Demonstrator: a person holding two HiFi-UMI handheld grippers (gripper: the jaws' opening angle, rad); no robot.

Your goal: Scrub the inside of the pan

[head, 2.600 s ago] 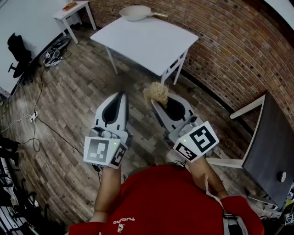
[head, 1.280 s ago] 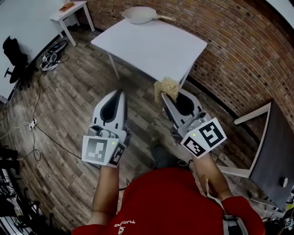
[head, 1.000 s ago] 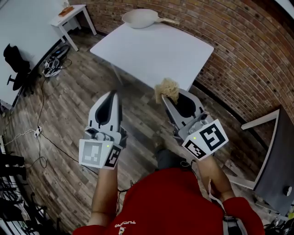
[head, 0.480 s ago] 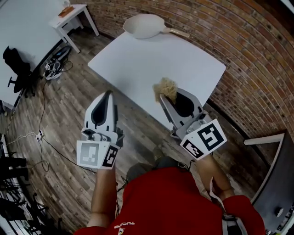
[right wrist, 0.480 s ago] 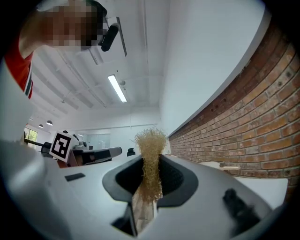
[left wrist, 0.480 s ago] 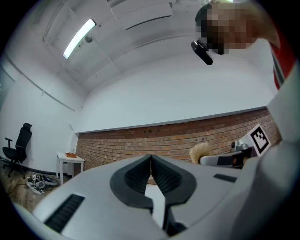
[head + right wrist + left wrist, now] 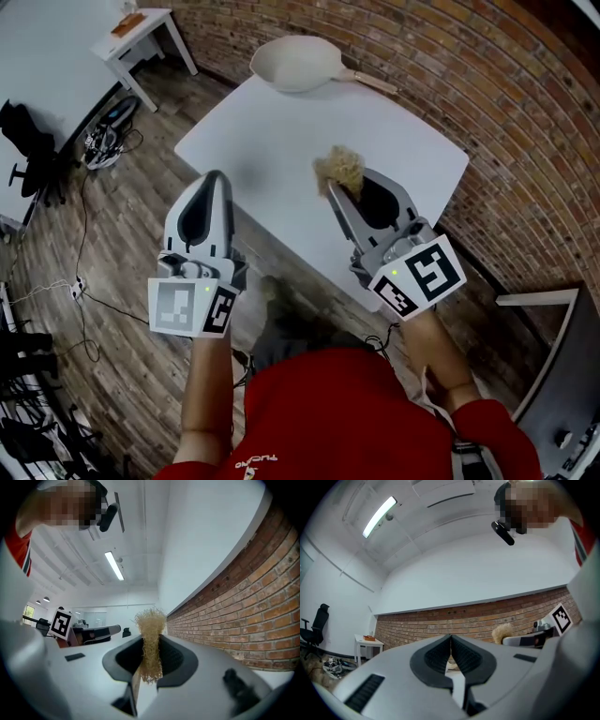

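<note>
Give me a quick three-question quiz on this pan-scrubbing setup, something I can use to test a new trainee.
1. True or false: the left gripper has its jaws wide apart.
2. Short answer: what does the right gripper hold between its jaws?
3. Pick one: the pan lies on the white table A) at the far end, B) at the near edge, C) under the right gripper.

Key
1. False; its jaws are together with nothing between them.
2. A tan scrubber.
3. A.
</note>
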